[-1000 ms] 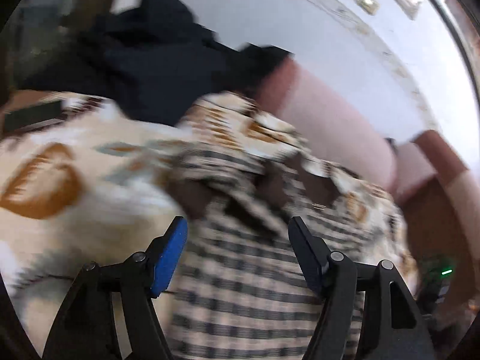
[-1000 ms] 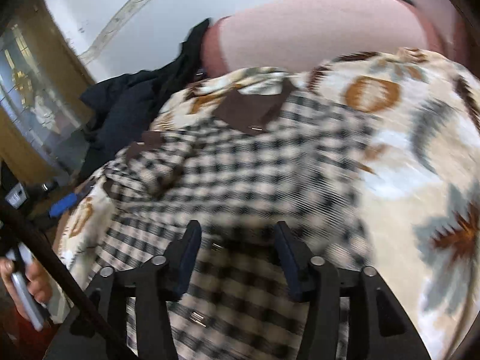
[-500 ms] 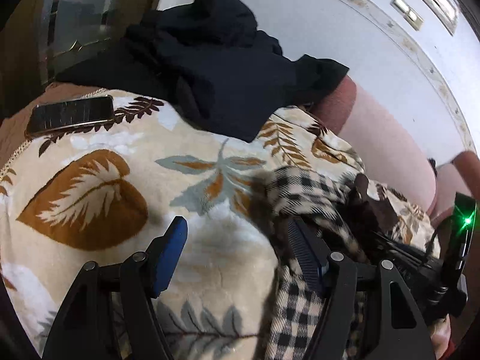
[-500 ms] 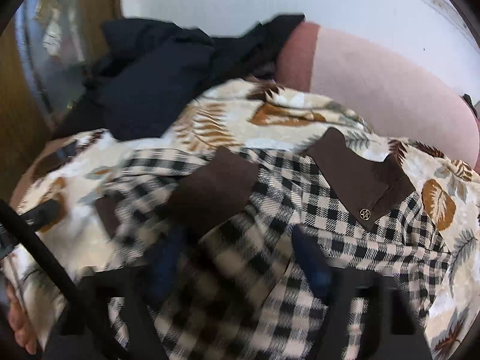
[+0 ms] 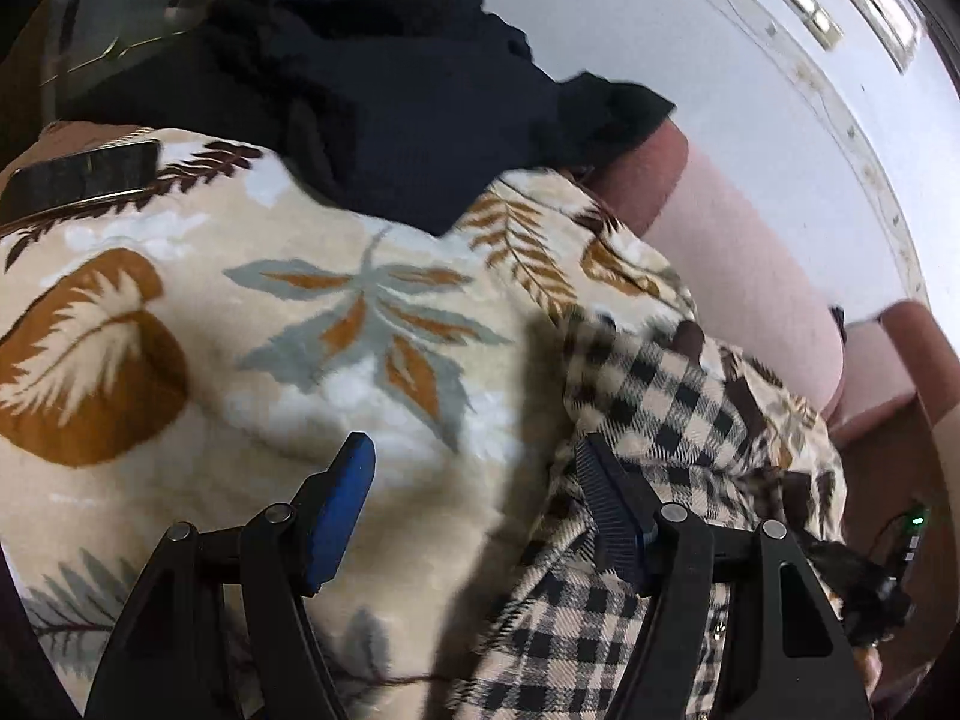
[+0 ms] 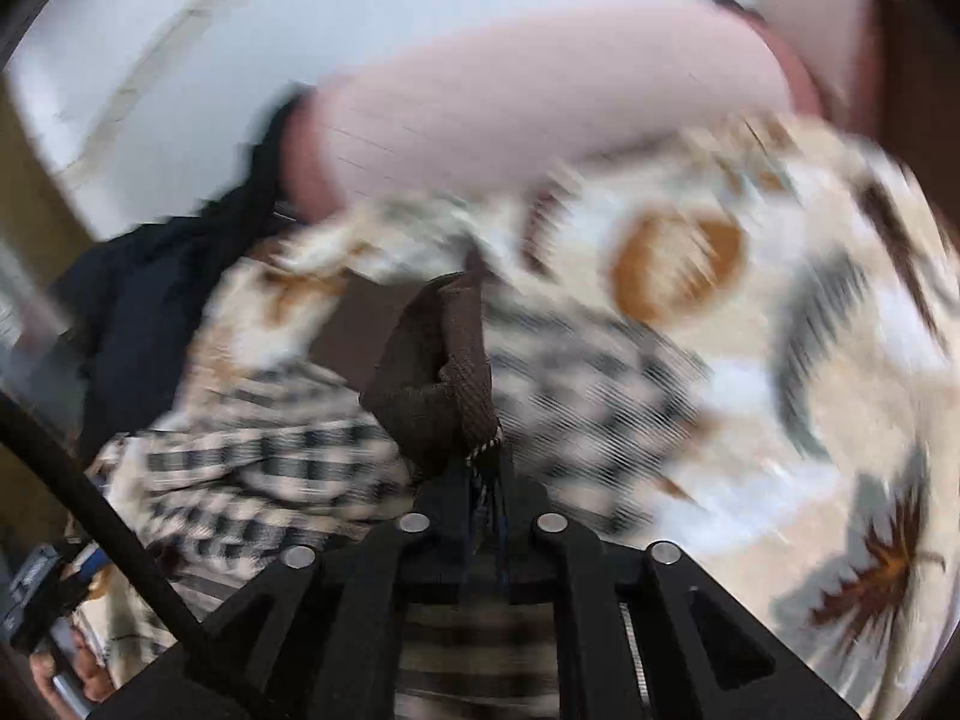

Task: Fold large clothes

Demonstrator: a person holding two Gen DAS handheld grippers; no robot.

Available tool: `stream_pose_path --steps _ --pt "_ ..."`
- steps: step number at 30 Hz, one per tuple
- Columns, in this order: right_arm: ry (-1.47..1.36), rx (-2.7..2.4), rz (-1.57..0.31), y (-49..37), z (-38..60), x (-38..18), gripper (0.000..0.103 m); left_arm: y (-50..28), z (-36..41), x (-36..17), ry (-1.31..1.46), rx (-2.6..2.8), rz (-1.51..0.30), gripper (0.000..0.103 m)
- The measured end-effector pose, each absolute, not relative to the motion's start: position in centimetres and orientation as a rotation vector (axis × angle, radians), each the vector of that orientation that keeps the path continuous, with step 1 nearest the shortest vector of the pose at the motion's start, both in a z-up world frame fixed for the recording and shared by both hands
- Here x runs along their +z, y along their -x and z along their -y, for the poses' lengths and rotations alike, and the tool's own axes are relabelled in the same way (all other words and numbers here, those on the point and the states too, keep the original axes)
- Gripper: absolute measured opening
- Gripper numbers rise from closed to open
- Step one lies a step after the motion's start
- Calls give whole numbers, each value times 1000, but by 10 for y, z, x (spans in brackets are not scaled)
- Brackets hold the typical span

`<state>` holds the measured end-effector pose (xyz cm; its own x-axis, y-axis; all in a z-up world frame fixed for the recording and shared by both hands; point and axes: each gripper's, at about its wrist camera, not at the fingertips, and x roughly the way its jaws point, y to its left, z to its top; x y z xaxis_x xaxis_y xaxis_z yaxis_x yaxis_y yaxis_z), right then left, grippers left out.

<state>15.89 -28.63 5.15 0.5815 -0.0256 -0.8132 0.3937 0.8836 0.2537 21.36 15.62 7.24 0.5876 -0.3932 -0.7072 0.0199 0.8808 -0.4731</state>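
A black-and-cream checked shirt [image 5: 654, 396] with brown cuffs and collar lies rumpled on a leaf-patterned blanket [image 5: 240, 360]. My left gripper [image 5: 480, 492] is open and empty, hovering over the blanket at the shirt's left edge; its right finger overlaps the checked cloth. My right gripper [image 6: 486, 480] is shut on a brown cuff [image 6: 444, 384] of the shirt, which sticks up from between the closed fingers. The checked cloth [image 6: 270, 456] trails to the left of it. The right wrist view is motion-blurred.
A pile of dark navy clothes [image 5: 390, 96] sits at the back of the blanket against a pink sofa back [image 5: 750, 276]. A phone [image 5: 84, 177] lies at the far left. A white wall [image 5: 660, 30] is behind.
My right gripper has closed on the shirt's brown cuff and swung right with it. My left gripper has stayed open and drifted a little toward the shirt's edge.
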Motion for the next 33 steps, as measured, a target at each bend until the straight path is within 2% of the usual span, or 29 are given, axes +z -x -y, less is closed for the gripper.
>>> stream_pose_path --steps 3,6,9,10,11,12,16,20,25,26,27,28,33 --pt "-509 -317 -854 -129 308 53 20 -211 -140 69 406 -276 -922 69" --pt "-445 -301 -775 -117 297 79 26 -215 -121 64 357 -292 -925 69" --pt "-384 -153 -785 -136 265 98 43 -222 -104 57 309 -299 -933 68" --pt "-368 -94 -795 -144 251 102 48 -226 -99 52 296 -311 -963 52" --pt "-351 -29 -810 -155 233 106 48 -230 -94 46 293 -327 -1008 39" --pt "-324 46 -831 -169 210 110 49 -232 -91 40 297 -341 -1053 17" --pt "-168 284 -905 -212 118 118 67 -227 -91 36 292 -322 -1063 17" --pt "73 375 -958 -248 34 110 67 -222 -99 32 362 -328 -1063 17" --pt "241 392 -1041 -283 -8 80 67 -222 -106 27 403 -341 -1052 17" --pt "295 386 -1082 -290 -13 69 59 -222 -107 26 409 -341 -1051 17" --pt "335 381 -1115 -296 -17 61 42 -222 -108 26 411 -342 -1052 17" --pt "361 376 -1157 -303 -19 54 4 -223 -108 25 415 -342 -1052 17" --pt "331 276 -1105 -348 -16 60 4 -227 -110 23 432 -333 -1057 17"
